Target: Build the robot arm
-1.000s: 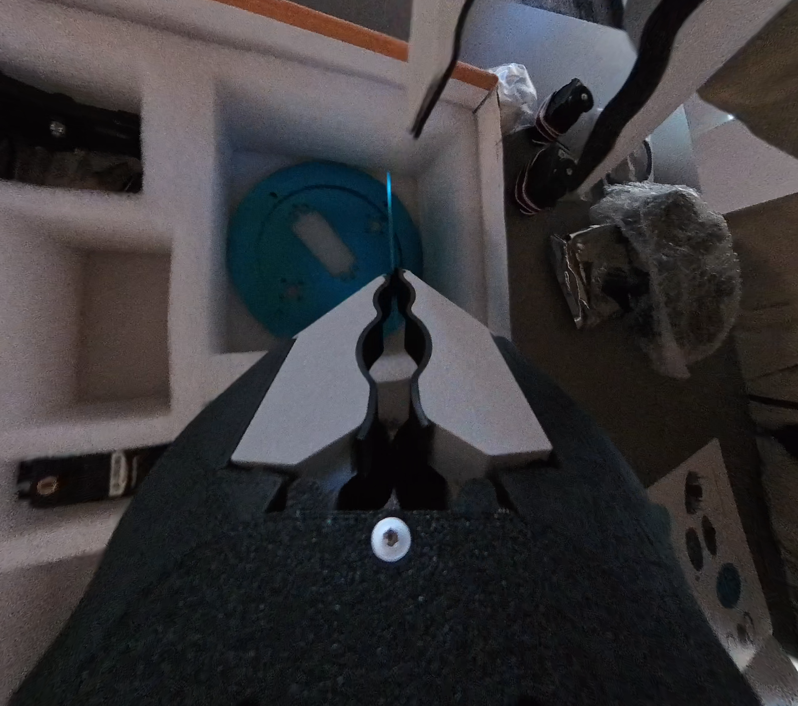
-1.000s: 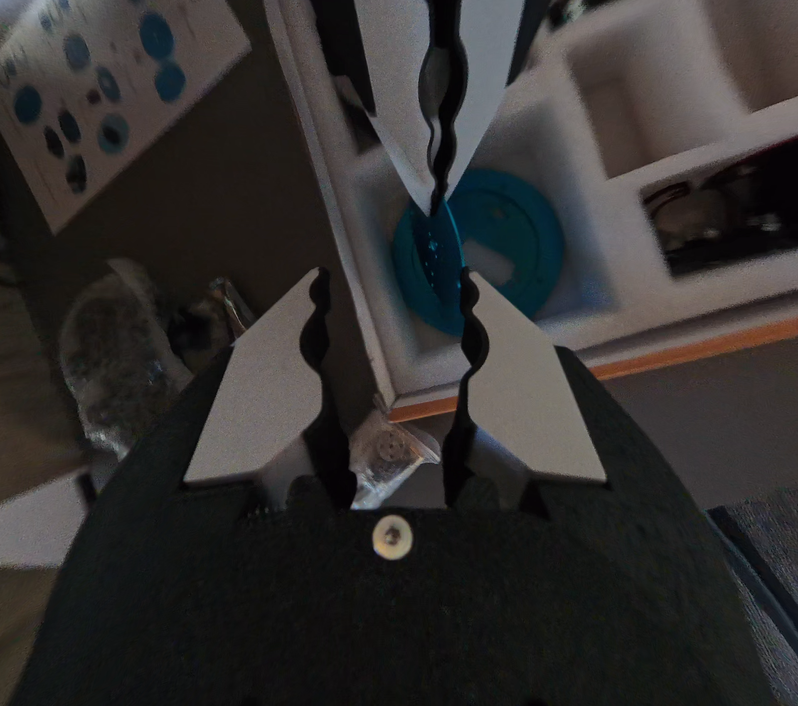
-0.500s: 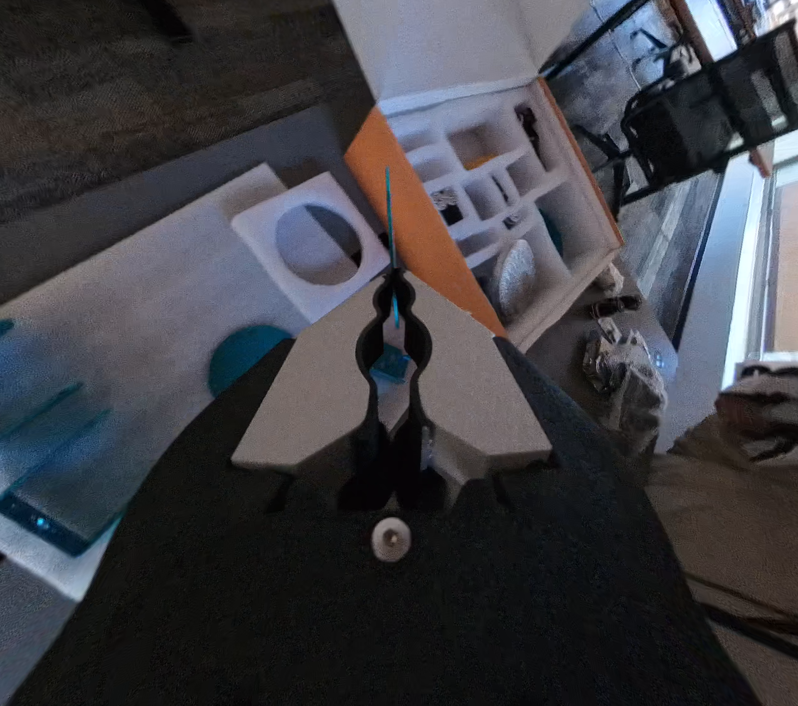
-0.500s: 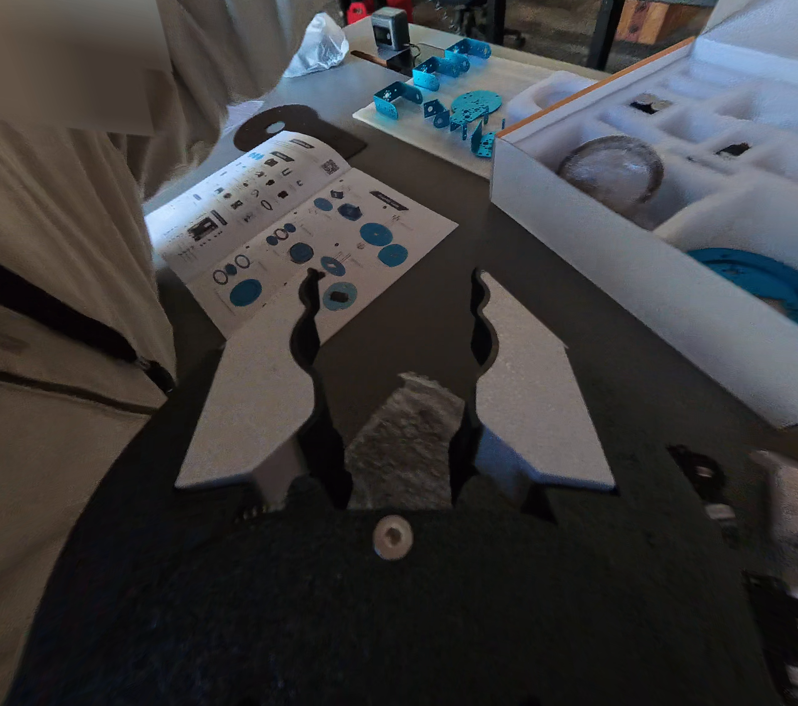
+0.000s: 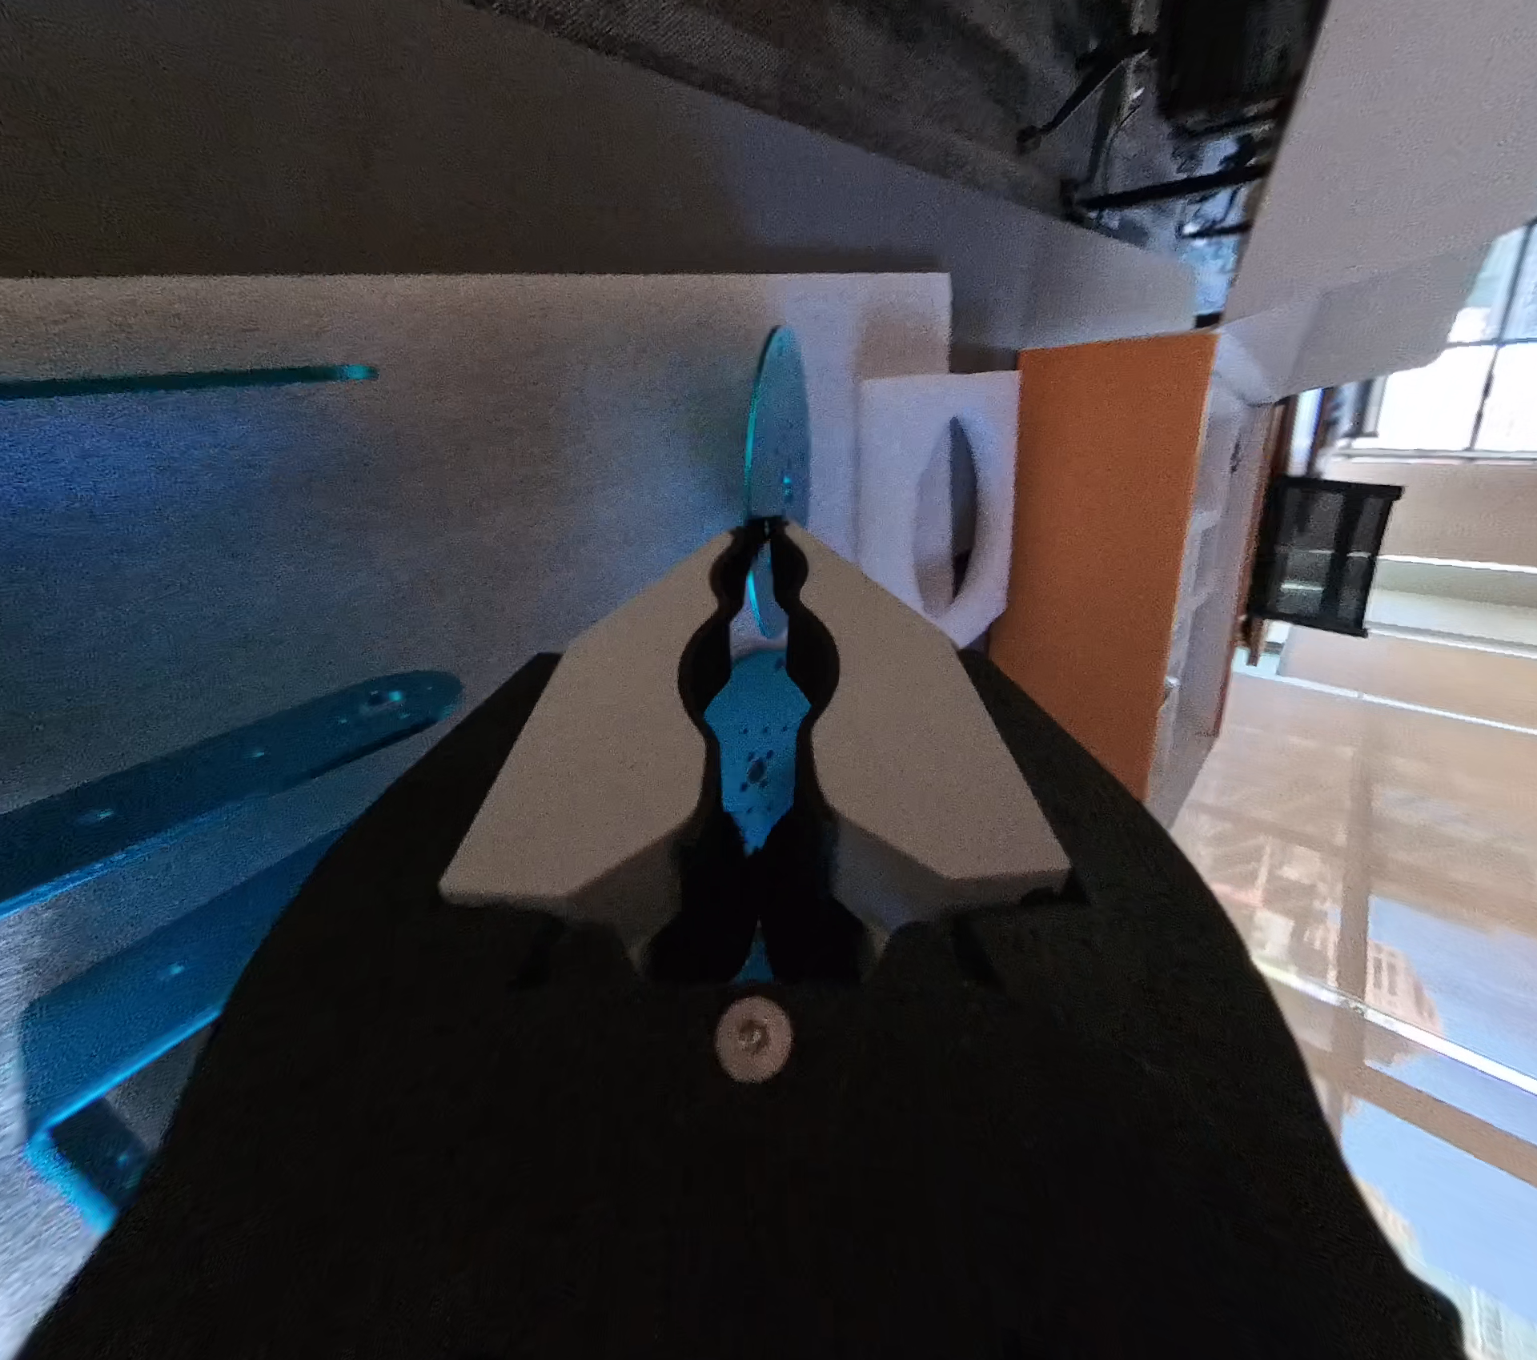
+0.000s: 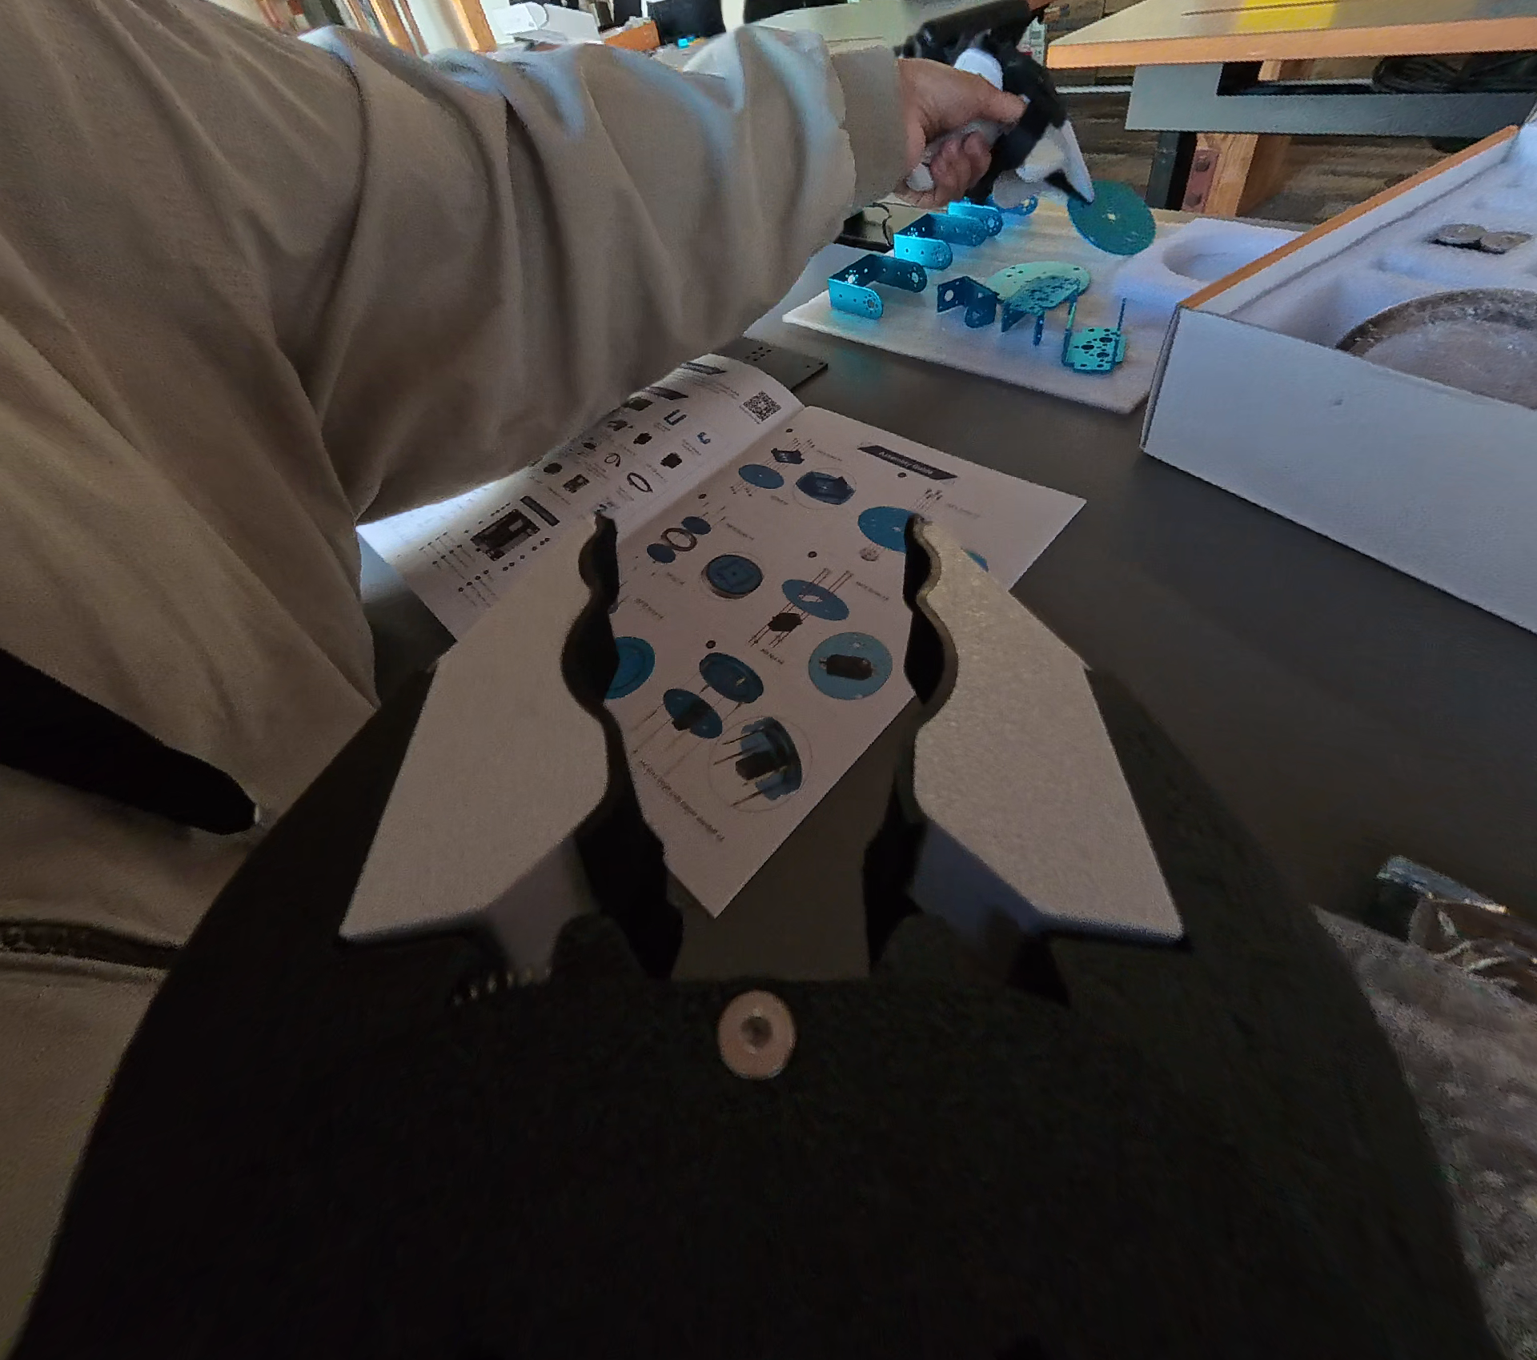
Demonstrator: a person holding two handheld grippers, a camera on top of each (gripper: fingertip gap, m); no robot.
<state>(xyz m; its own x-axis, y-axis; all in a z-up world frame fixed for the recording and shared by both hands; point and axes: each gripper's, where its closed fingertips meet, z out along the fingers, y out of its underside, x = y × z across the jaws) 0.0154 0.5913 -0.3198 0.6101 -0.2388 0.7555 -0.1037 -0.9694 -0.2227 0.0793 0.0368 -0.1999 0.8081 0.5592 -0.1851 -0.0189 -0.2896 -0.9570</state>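
Observation:
My left gripper is shut on the rim of a thin blue metal disc, seen edge-on just above a white foam sheet. In the right wrist view the left gripper holds the same disc tilted over the far end of the foam sheet, next to several blue brackets. My right gripper is open and empty, hovering over an open instruction booklet on the dark table.
A white foam block with a round hole and the orange side of the parts box stand beyond the disc. The white parts box lies at right. A person's sleeve crosses the left. Crumpled plastic wrap lies at lower right.
My left gripper lifted the blue disc out of the box's foam compartment and carried it over to the foam sheet. My right gripper drew back from the box to above the booklet, still open.

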